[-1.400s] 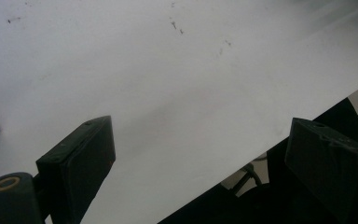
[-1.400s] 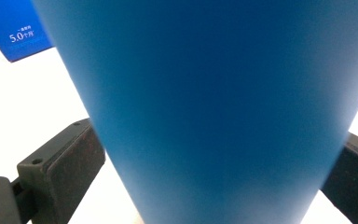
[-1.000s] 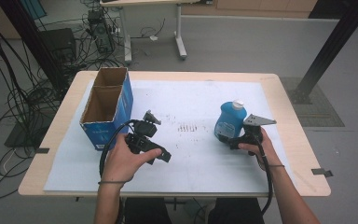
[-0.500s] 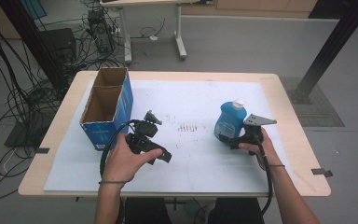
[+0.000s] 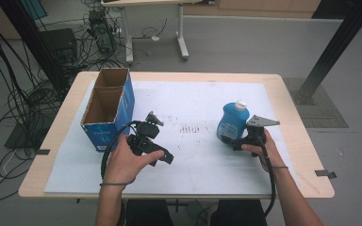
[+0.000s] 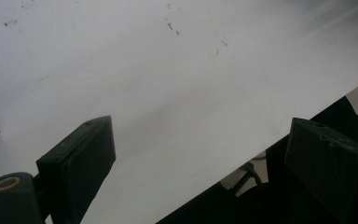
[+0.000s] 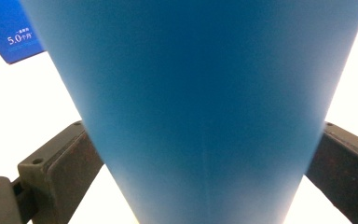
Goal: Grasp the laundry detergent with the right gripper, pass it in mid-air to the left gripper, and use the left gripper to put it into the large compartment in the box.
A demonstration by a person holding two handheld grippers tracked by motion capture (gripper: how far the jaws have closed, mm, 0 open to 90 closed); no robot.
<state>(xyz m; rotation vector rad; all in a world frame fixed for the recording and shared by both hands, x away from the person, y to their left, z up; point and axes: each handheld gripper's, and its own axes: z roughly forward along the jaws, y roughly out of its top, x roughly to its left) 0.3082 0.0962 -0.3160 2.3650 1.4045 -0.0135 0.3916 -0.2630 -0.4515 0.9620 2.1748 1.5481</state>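
A blue bottle (image 5: 232, 121) with a white cap stands upright on the white sheet (image 5: 188, 103), right of centre. My right gripper (image 5: 228, 140) is at its near side, low on the body. In the right gripper view the bottle (image 7: 200, 116) spans the gap and both black jaws press its sides, so my right gripper (image 7: 200, 149) is shut on it. My left gripper (image 5: 162, 155) rests in the left hand near the sheet's left centre, angled down at the sheet. Its jaws stand wide apart with nothing between them (image 6: 205, 140).
An open cardboard box with blue sides (image 5: 107, 106) stands at the table's left, just left of my left hand; its blue wall also shows (image 7: 9, 32). The wooden table (image 5: 287, 108) ends close behind the hands. Cables and desk legs lie on the floor beyond.
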